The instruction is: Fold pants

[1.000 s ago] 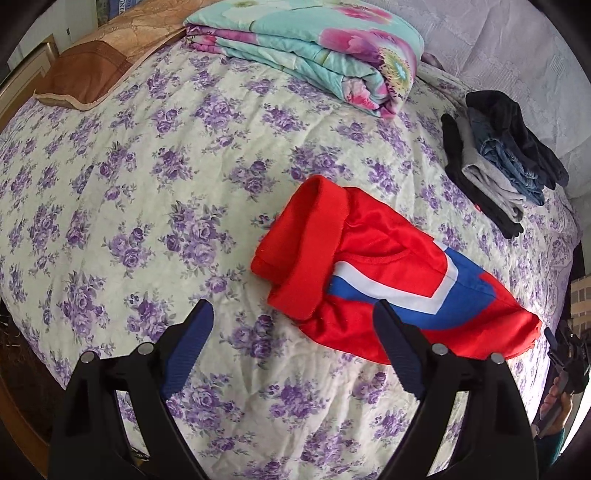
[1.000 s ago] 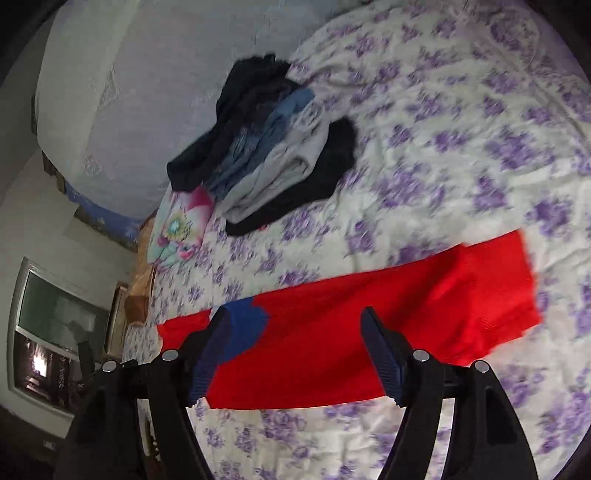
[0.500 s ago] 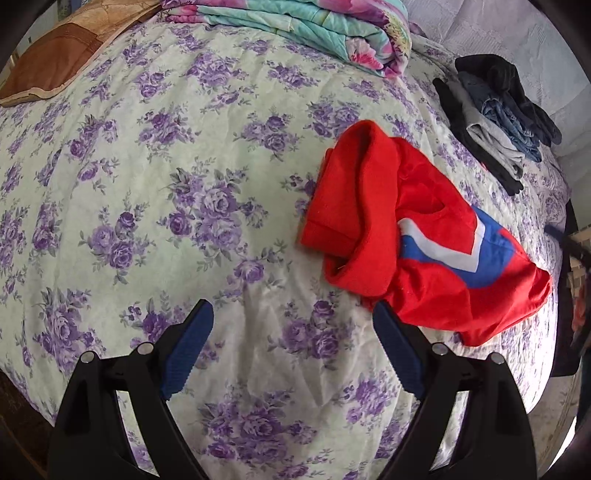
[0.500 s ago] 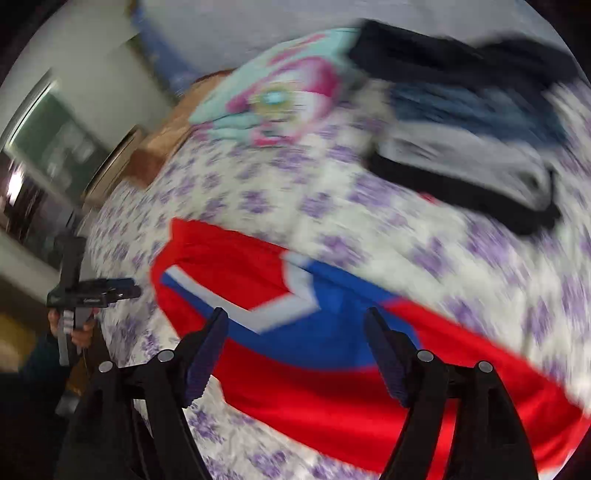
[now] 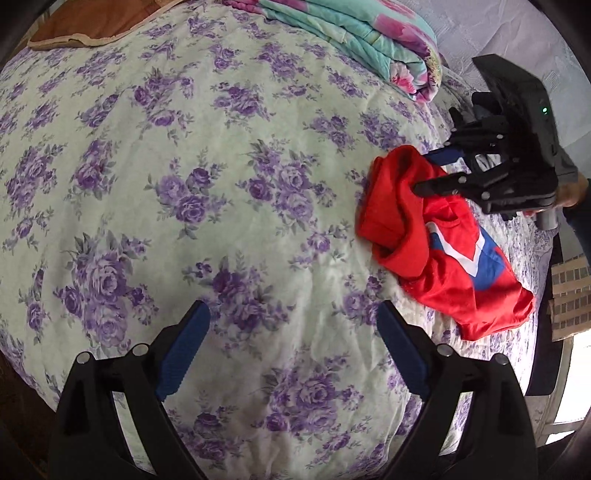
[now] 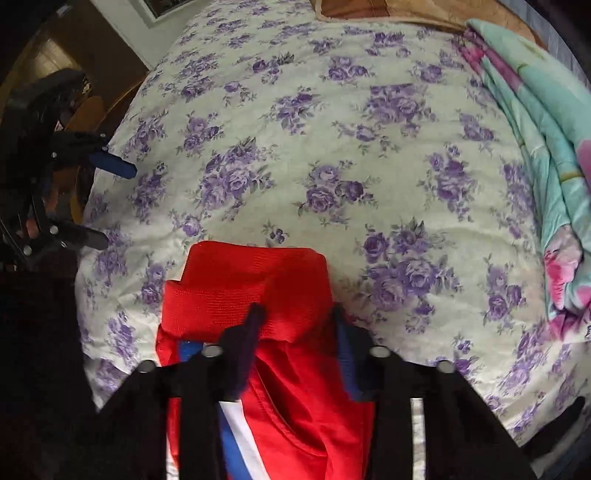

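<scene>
On the floral bedspread (image 5: 229, 206), toward its right edge in the left wrist view, the red pants (image 5: 439, 254) lie half bunched, with the rolled red end heaped up and the blue-and-white panel trailing toward the bed edge. A second ago they lay longer and flatter; since then the right gripper (image 6: 295, 325) has swung across and arrived over that rolled end. Its jaws have just been closing, and both views show the red cloth pinched between them, so I read it as clamped on the pants. The left gripper (image 5: 291, 350) hangs over bare bedspread, well apart from the garment, jaws spread wide and empty; it has drifted lower and nearer. Folded quilt (image 5: 369, 40) and brown pillow (image 5: 92, 26) sit at the far side, untouched. Judgement: fold not begun properly; the pants need spreading flat first, probably with the left taking another corner.
</scene>
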A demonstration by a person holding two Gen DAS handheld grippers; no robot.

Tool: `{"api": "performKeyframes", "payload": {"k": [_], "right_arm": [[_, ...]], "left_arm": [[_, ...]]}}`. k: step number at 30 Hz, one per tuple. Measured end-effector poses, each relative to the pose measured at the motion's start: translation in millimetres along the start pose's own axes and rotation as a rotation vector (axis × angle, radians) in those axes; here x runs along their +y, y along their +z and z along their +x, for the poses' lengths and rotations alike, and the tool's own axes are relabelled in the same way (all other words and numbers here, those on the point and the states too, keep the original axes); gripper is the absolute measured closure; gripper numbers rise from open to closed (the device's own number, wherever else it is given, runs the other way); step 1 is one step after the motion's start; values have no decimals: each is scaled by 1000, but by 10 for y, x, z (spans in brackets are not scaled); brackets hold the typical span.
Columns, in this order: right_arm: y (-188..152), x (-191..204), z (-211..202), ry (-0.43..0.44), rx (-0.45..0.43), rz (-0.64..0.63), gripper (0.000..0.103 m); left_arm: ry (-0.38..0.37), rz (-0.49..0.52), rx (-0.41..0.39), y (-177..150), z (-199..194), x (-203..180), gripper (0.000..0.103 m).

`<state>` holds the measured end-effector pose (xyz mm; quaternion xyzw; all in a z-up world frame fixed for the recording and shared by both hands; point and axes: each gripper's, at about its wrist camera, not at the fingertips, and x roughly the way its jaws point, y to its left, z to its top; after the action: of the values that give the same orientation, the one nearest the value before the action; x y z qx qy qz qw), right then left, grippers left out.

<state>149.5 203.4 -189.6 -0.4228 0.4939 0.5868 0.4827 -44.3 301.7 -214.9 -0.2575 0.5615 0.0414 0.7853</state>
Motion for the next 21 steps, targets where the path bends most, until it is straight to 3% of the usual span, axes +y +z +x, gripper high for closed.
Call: {"api": "performKeyframes", "payload": {"k": [3, 7, 9, 11, 12, 14, 17, 19, 21], "right_arm": [[-51, -35, -341, 86, -32, 1, 85], [-125, -406, -694, 49, -144, 123, 85], [-172, -626, -605, 5, -182, 188, 84], [-215, -783, -275, -180, -123, 230, 75], [-261, -856, -88, -228, -75, 269, 73], [-356, -878, 15, -205, -105, 325, 70], [-466, -819, -233, -209, -197, 364, 42], [-560, -752, -520, -218, -277, 407, 41], [-693, -614, -784, -162, -374, 464, 37]], "left_arm": [[-16, -3, 11, 58, 62, 29, 14], [-46, 22, 8, 182, 122, -89, 14], [-55, 38, 11, 232, 142, -179, 14], [-58, 59, 13, 270, 151, -277, 14], [-59, 68, 13, 277, 148, -313, 14], [-56, 87, 15, 286, 142, -375, 14], [-49, 89, 23, 311, 166, -394, 14], [-54, 80, 23, 350, 179, -403, 14], [-66, 80, 17, 384, 169, -432, 14]]}}
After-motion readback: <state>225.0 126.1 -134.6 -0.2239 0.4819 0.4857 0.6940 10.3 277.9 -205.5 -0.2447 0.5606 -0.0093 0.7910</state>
